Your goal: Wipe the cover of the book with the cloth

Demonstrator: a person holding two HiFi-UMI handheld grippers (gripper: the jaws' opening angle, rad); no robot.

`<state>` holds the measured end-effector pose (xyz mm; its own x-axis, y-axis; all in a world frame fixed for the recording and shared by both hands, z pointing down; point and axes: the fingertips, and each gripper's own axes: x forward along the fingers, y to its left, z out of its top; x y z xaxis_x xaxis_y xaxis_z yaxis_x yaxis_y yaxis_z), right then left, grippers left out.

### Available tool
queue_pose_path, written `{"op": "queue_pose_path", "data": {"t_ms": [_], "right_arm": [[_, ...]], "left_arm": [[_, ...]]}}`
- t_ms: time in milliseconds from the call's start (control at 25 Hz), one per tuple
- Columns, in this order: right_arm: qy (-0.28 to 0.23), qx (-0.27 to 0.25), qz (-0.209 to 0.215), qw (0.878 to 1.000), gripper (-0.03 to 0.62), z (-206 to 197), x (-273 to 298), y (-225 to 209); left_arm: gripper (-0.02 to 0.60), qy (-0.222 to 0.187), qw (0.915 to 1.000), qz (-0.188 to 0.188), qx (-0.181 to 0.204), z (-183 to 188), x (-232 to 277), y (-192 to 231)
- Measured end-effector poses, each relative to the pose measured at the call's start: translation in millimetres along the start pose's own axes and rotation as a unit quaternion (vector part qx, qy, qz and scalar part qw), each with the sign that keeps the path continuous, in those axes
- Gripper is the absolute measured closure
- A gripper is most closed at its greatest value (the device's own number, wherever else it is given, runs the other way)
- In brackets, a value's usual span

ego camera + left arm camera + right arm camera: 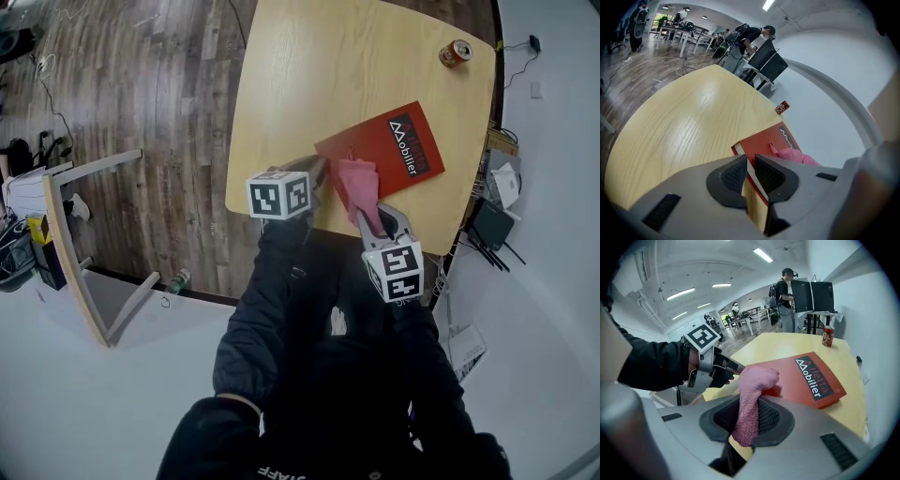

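Observation:
A red book (pixel 398 145) with white lettering lies on the wooden table (pixel 309 75) near its front edge. My left gripper (pixel 317 172) is shut on the book's near left corner (pixel 749 165), and its jaws pinch the cover edge. My right gripper (pixel 379 221) is shut on a pink cloth (pixel 358 187). The cloth (pixel 751 394) sticks out of the jaws and rests bunched on the book's (pixel 806 378) near part. The left gripper (pixel 723 370) shows at the book's corner in the right gripper view.
A red drinks can (pixel 456 52) stands at the table's far right corner. A light wooden frame (pixel 80 253) stands on the floor to the left. Cables and boxes (pixel 497 202) lie beyond the table's right edge. People stand at desks (pixel 754 40) far behind.

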<state>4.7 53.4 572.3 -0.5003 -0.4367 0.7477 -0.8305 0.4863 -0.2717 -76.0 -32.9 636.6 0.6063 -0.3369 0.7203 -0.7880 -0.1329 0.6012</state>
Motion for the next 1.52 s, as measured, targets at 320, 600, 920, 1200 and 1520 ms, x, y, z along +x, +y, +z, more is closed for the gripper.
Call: {"op": "queue_pose_path", "data": {"t_ms": [320,600,920,1200,1520], "right_arm": [[-0.038,-0.027,-0.005,0.999,0.51,57.3,28.4,-10.2],[-0.023,-0.026,-0.006,0.999,0.51,65.1,63.2,-22.0],[0.013,0.002,-0.016,1.0,0.51,37.1,68.1,-26.4],[0.017,0.012,-0.023,1.0,0.51,22.0,57.1,-27.9],[0.026,0.019,-0.03,0.999,0.51,-4.6,35.5,-30.4]], "left_arm": [[0.509,0.001,1.0,-0.001,0.0,1.4,-1.4,-0.5],[0.509,0.001,1.0,0.0,-0.003,1.2,-0.8,-0.2],[0.509,0.002,1.0,-0.001,0.0,0.5,-0.7,0.4],[0.509,0.0,1.0,0.006,0.002,0.9,-1.2,0.2],[0.509,-0.003,0.9999,0.014,-0.002,0.3,-1.4,0.1]]}}
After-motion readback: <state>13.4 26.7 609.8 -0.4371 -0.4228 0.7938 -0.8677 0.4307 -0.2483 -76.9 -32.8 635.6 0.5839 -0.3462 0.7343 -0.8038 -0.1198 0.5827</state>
